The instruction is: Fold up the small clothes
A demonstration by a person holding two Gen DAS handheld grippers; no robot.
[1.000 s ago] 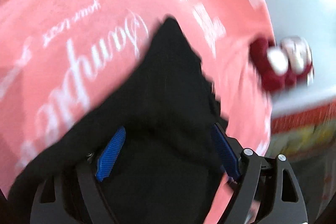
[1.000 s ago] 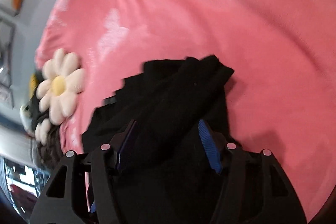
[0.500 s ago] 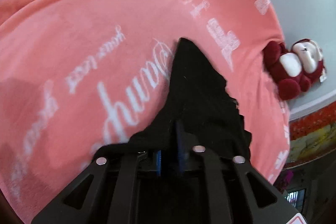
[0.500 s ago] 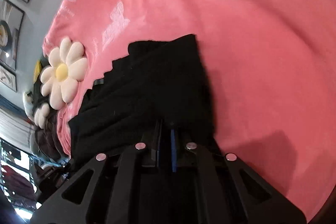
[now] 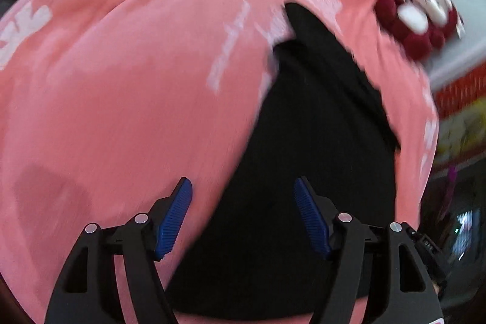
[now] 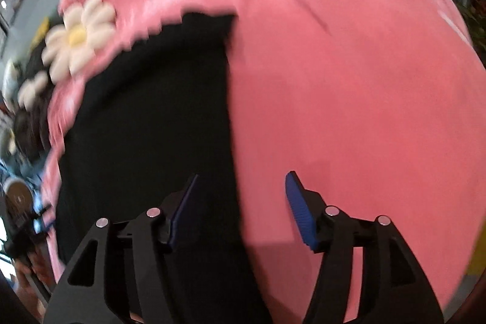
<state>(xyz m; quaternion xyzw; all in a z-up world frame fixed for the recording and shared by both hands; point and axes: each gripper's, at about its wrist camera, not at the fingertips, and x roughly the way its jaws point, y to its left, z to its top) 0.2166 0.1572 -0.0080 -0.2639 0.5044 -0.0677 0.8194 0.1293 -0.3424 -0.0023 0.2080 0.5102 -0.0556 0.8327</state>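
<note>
Across both wrist views a pink blanket (image 5: 136, 87) filled nearly the whole field, spread as the working surface. On it lay the black garment (image 5: 306, 148), laid flat in a long dark panel with one straight edge running up the blanket in the right wrist view (image 6: 145, 126); both pictures were smeared with motion.

Next in size, the left gripper (image 5: 243, 217) hung over the near end of the garment with its jaws spread, the blue pads clear of the cloth. The right gripper (image 6: 240, 208) stood likewise with jaws apart over the garment's straight edge, pinching nothing. Both pairs of jaws had just been opening, and no cloth was clamped between them.

Judging by that, a fold had just been laid down and released. The next move probably called for finding a fresh edge or corner to pinch, then carrying it over squarely so the layers lined up.

Smaller things sat at the blanket's margins: a daisy cushion (image 6: 77, 38) and a red-and-white plush toy (image 5: 422, 23). White lettering was printed on the blanket (image 5: 231, 47), but it was too blurred to read.
</note>
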